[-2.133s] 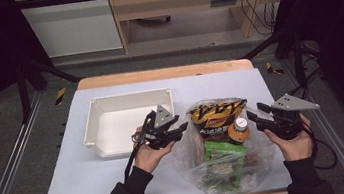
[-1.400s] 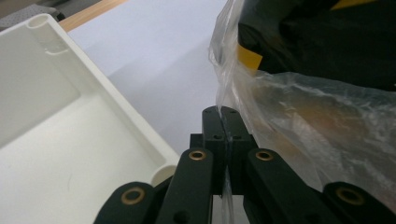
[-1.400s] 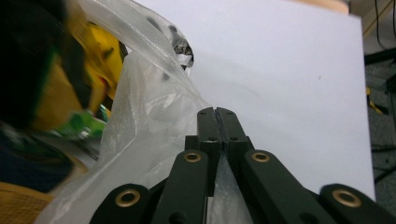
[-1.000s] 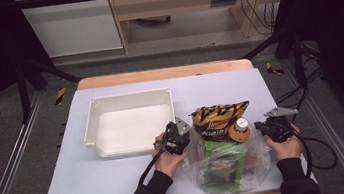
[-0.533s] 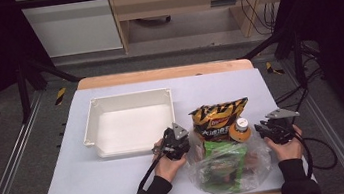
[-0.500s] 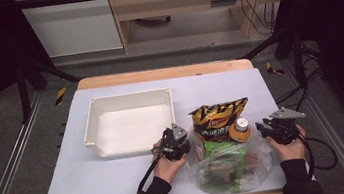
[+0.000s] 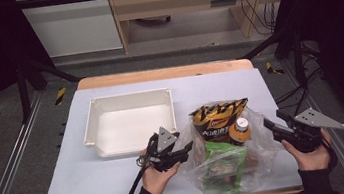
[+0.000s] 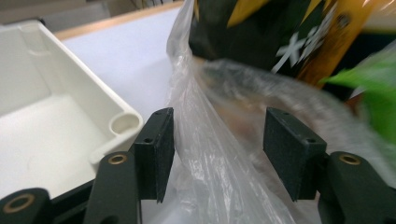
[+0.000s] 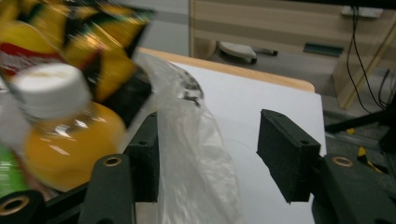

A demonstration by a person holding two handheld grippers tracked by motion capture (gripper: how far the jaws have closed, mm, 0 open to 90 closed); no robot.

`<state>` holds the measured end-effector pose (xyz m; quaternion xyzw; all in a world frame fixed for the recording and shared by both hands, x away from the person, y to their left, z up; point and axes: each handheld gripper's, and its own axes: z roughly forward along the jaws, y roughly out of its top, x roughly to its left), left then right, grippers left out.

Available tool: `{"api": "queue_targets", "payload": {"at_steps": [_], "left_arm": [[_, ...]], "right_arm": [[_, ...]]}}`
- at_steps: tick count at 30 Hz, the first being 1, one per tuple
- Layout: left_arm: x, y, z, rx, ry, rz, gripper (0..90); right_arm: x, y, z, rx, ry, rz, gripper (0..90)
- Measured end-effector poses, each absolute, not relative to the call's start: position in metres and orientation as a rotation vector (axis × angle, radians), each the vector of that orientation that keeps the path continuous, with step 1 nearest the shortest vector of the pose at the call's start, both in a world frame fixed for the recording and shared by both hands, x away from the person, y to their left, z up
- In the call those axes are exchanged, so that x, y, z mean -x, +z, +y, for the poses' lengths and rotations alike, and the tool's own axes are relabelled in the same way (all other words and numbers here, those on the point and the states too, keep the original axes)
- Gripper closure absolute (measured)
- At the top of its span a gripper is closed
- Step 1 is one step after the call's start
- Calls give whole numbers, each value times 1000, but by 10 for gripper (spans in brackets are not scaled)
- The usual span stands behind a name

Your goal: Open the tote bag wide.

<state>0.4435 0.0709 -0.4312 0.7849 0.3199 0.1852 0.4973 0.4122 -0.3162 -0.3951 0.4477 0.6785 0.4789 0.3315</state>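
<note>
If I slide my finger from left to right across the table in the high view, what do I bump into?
White tray → left tongs → clear plastic bag with the snacks and the orange drink bottle inside → right tongs.

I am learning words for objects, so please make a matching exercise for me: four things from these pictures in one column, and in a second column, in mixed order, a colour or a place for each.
Things:
1. tray
2. bottle
3. chips packet
4. plastic bag

Descriptions:
A. orange drink with a white cap
B. clear, and holds the snacks and the drink
C. white and empty, left of the bag
D. black and yellow, stands at the back of the bag

Right pairs: 1-C, 2-A, 3-D, 4-B
</note>
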Motion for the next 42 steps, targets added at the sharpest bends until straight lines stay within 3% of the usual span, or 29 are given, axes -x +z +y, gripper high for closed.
{"api": "queue_targets", "payload": {"at_steps": [7, 12, 16, 18, 19, 20, 21, 22, 25, 29, 42], "left_arm": [[-419, -409, 83, -1841, 455, 682, 418], [-405, -405, 86, -1842, 480, 641, 420], [-408, -408, 85, -1848, 490, 665, 504], [-416, -413, 82, -1860, 501, 684, 568], [-420, -416, 81, -1872, 508, 694, 638], [-424, -420, 79, -1885, 505, 709, 638], [-427, -424, 78, -1896, 504, 721, 699], [-429, -428, 77, -1907, 491, 737, 699], [-431, -441, 71, -1941, 500, 740, 828], [-436, -459, 64, -1948, 473, 751, 858], [-455, -485, 36, -2116, 522, 837, 882]], "right_arm": [[-389, -367, -297, -1059, 1315, 1747, 353], [-379, -361, -287, -1029, 1338, 1797, 387], [-371, -358, -280, -1021, 1363, 1831, 422], [-370, -361, -276, -1034, 1342, 1856, 480], [-375, -369, -277, -1061, 1269, 1853, 564], [-375, -369, -277, -1061, 1269, 1853, 564], [-383, -381, -283, -1128, 1201, 1852, 670], [-383, -381, -283, -1128, 1201, 1852, 670], [-403, -413, -296, -1244, 1161, 1884, 847], [-414, -436, -304, -1309, 1166, 1896, 897], [-447, -477, -305, -1434, 974, 1987, 900]]}}
